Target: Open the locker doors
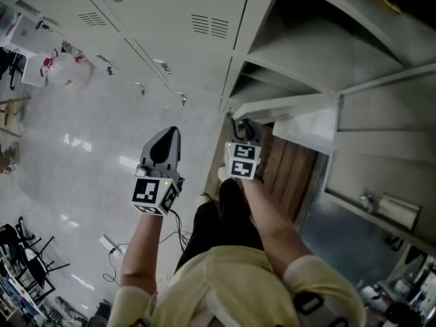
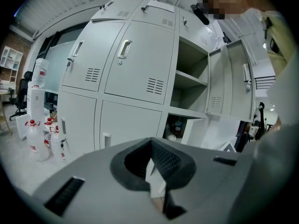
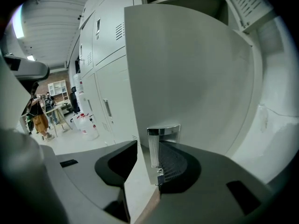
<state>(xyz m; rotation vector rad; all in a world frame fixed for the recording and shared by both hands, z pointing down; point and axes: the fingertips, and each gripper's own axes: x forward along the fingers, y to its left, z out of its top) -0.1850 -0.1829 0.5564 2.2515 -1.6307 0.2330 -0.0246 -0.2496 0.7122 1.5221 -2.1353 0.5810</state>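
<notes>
The grey locker bank stands ahead. The lower locker door is swung partly out. Its edge and chrome handle sit between the jaws of my right gripper, which is shut on the handle. From the head view, the right gripper is at that door. My left gripper hangs in the air to the left, shut and empty. The left gripper faces closed doors and the open upper compartment.
An upper locker door stands open at the right. Water jugs with red marks stand on the floor left of the lockers. Chairs and a cable lie behind me. Wooden boards show inside the lower locker.
</notes>
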